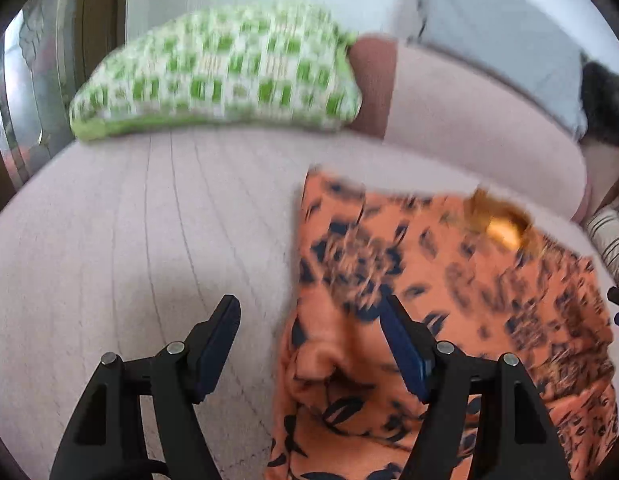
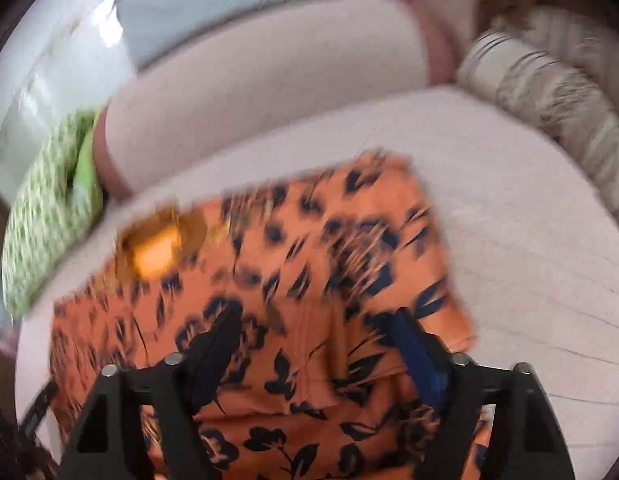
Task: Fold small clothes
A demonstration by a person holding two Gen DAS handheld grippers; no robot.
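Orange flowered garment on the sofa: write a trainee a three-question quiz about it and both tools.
1. True or false: the left tool grips the orange garment.
2. Which cushion lies behind the left tool: (a) green checked, (b) red, (c) black?
3. Fill in: the right tool hangs with its jaws ____ above the garment on the pink sofa.

Key: 1 false; 2 a; 3 open.

Motion blur smears the orange garment [image 2: 293,264], whose near end runs off the bottom edge.
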